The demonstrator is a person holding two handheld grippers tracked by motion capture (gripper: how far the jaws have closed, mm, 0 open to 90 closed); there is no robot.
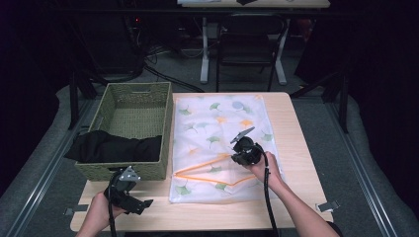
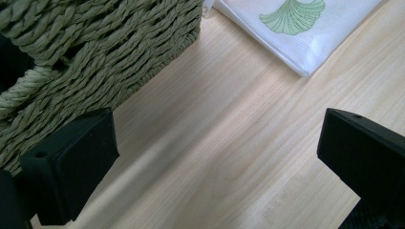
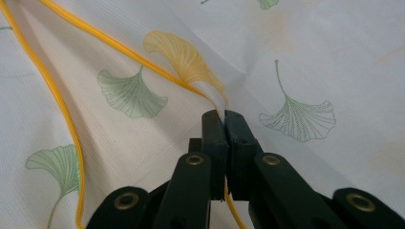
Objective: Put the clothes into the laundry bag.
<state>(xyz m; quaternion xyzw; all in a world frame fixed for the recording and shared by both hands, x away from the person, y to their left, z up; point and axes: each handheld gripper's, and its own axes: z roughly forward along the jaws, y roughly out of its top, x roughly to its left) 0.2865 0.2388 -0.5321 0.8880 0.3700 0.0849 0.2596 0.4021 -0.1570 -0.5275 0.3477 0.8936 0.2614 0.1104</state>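
A white mesh bag [image 1: 220, 143] printed with green and yellow ginkgo leaves lies flat on the wooden table [image 1: 291, 148]; its orange-edged opening [image 1: 202, 167] gapes near the front. My right gripper [image 1: 236, 157] is shut on the bag's orange-trimmed edge [image 3: 217, 102], lifting the fabric into a small peak. My left gripper [image 1: 143, 206] rests low at the table's front left, jaws wide apart with bare wood between them [image 2: 215, 157]. A woven green basket [image 1: 132, 129] holds a black garment [image 1: 113, 146] that drapes over its left rim.
The basket's wall [image 2: 81, 52] stands close beside my left gripper. A corner of the mesh bag [image 2: 296, 33] lies just ahead of it. A dark chair [image 1: 247, 42] and table legs stand beyond the far edge. Metal clips [image 1: 328, 206] sit at the front corners.
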